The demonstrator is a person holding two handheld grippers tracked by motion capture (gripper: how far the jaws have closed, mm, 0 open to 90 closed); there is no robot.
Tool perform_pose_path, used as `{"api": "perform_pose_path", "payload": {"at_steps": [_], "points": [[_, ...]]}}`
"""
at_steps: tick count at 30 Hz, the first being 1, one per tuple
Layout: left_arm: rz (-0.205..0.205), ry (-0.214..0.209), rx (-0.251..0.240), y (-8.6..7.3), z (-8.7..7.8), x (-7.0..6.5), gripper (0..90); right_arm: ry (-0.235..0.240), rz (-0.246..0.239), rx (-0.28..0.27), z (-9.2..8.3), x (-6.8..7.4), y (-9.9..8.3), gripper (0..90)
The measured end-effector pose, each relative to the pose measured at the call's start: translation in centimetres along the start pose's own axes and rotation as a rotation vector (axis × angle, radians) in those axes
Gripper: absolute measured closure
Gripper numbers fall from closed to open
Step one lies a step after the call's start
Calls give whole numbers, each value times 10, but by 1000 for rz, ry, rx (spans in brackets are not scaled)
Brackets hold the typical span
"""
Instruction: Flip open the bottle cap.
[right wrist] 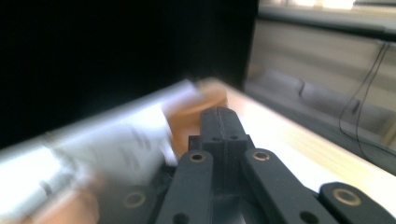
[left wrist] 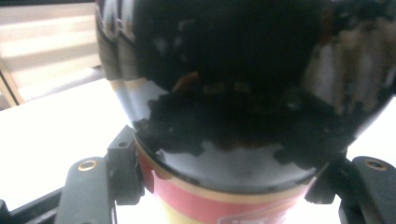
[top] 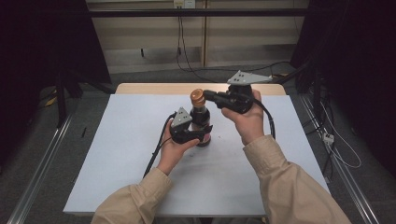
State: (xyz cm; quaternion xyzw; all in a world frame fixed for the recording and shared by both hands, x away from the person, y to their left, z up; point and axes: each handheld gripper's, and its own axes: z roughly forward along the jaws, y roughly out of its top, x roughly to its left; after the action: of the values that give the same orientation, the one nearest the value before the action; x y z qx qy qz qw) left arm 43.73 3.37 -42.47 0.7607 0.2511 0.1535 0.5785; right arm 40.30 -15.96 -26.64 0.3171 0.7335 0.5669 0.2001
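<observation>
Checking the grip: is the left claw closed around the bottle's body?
Yes: the left claw presses its black fingers on both sides of the dark bottle.

I see a dark glass bottle (top: 201,122) with an orange cap (top: 197,96) and red label, standing upright mid-tabletop (top: 116,154), slightly toward the far edge.

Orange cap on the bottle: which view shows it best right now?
The high view: the cap sits sharp atop the bottle, with the right gripper at it. The right gripper view shows the cap blurred beyond the shut jaws. The left gripper view shows the bottle's dark body.
</observation>
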Motion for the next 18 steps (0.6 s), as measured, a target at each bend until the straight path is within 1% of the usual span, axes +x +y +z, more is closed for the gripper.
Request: {"api": "perform_pose_path", "payload": {"at_steps": [1,2,3,4,5,6,7,8,10,13,16,18], "points": [[18,-9,9,1,2,-2,317,-22,-51,10,-2,4,10,900],[21,10,11,2,3,-5,316,-34,-80,33,-2,7,17,900],[6,44,4,2,3,-6,316,-38,-96,59,0,10,22,900],[-7,18,5,1,2,-3,315,-48,-112,78,0,12,24,900],[-13,7,8,1,1,0,314,-52,-112,76,0,12,24,900],[-12,7,7,1,1,-1,314,-57,-108,71,-1,10,22,900],[2,12,9,1,1,-2,313,-65,-110,77,-1,9,18,900],[6,15,7,1,2,-3,313,-64,-100,69,-2,7,14,900],[-9,16,3,1,2,-2,312,-62,-77,65,-3,3,7,900],[-8,13,2,1,2,-2,311,-61,-53,55,-6,-3,1,900],[-11,15,-1,1,2,-2,310,-68,-46,55,-9,-6,-2,900],[-9,16,2,1,2,-2,310,-65,-46,64,-9,-7,-6,900]]}}
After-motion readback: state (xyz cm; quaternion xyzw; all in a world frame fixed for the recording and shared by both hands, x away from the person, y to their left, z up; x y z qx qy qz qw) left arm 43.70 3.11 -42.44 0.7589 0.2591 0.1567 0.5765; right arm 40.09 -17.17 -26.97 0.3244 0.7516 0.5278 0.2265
